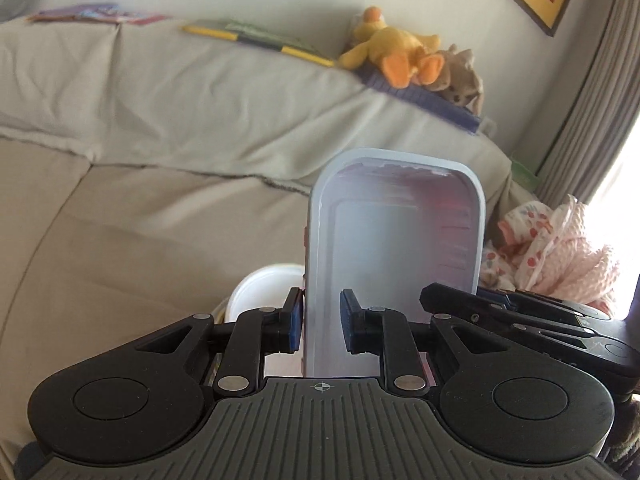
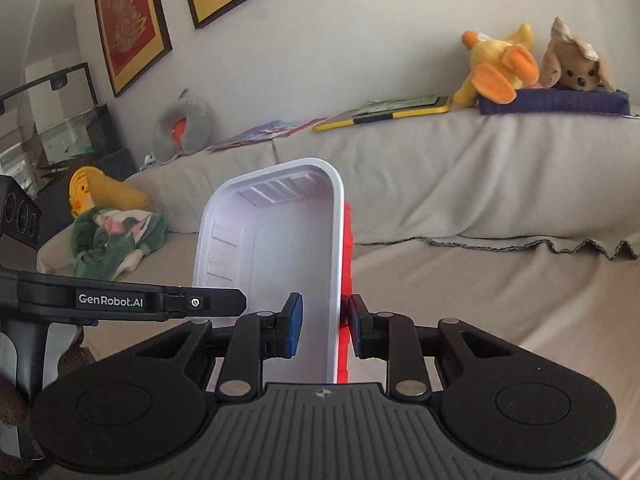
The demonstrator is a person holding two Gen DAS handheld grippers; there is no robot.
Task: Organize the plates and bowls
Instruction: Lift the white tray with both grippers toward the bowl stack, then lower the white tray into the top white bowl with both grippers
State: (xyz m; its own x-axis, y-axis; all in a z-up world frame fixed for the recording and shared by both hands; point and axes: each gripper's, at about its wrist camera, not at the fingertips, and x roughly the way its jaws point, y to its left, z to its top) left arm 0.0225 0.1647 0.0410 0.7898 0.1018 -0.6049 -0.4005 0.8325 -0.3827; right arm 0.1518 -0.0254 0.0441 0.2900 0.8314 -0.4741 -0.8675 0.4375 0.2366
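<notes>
Left claw (image 1: 320, 322): jaws drawn in on the left long wall of a white rectangular tray (image 1: 394, 240) with a red outer shell, one blue pad inside the wall, one outside. The tray is held in the air over the sofa (image 1: 140, 208), its open side facing the camera.

Right claw (image 2: 325, 328): jaws likewise closed on the opposite long wall of the same tray (image 2: 276, 252), left pad against the white interior, right pad on the red exterior. Each claw appears at the edge of the other's view, close beside the tray.

A round white bowl (image 1: 266, 290) sits low behind the left pad, partly hidden; its support cannot be determined.

On the sofa back: a yellow plush duck (image 2: 498, 68), a brown plush dog (image 2: 576, 62), books. Framed pictures (image 2: 132, 24) hang on the wall.
</notes>
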